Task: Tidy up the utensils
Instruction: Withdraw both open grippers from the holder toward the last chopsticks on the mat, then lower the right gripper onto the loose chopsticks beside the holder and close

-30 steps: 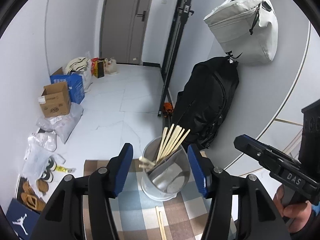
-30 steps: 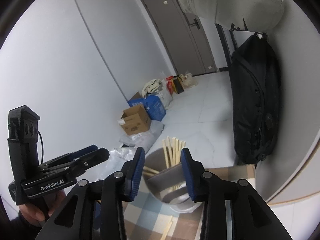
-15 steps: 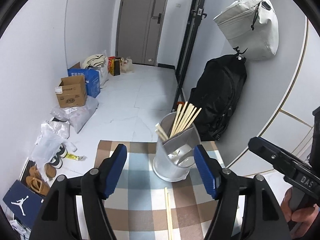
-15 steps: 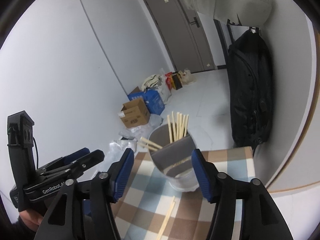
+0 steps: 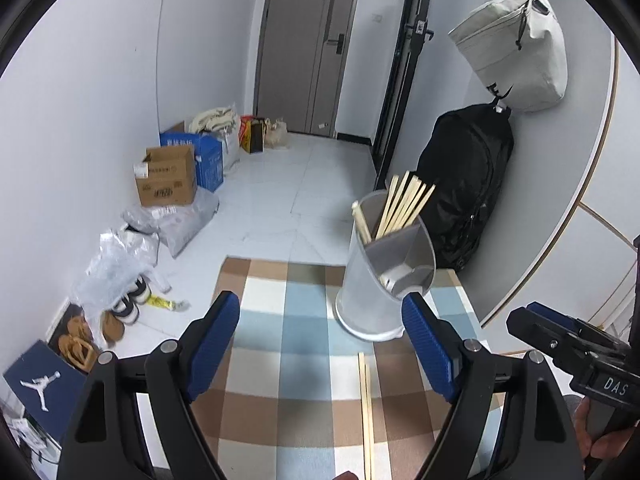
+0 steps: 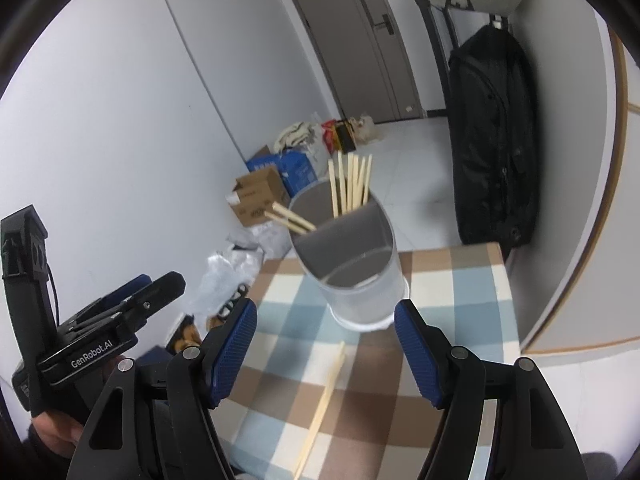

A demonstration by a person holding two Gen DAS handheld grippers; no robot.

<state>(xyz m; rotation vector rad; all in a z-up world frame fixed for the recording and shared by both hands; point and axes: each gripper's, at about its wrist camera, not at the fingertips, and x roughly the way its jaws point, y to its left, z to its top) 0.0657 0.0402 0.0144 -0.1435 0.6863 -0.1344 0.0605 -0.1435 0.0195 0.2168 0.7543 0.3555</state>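
Note:
A grey divided utensil holder (image 5: 380,280) (image 6: 360,280) stands near the far edge of a checked tablecloth (image 5: 304,364) (image 6: 452,288). Several wooden chopsticks (image 5: 404,204) (image 6: 352,184) stick up from its rear compartment. A loose pair of chopsticks (image 5: 366,408) (image 6: 320,404) lies flat on the cloth in front of it. My left gripper (image 5: 320,336) hovers above the cloth short of the holder, jaws opening, nothing between them. My right gripper (image 6: 324,344) hangs over the loose pair, jaws opening and empty. Each gripper shows at the other view's edge, the right gripper (image 5: 576,352) and the left gripper (image 6: 100,320).
Beyond the table's far edge lies a white tiled floor with cardboard boxes (image 5: 166,176), plastic bags (image 5: 120,256) and shoes (image 5: 128,304) along the left wall. A black backpack (image 5: 468,176) and pale bag (image 5: 516,44) hang on the right wall. A hand (image 5: 600,440) grips the right tool.
Both grippers have drawn back and down from the holder and their jaws have widened. The holder, earlier framed between the fingers, now stands beyond them, and more tablecloth and loose chopsticks show.

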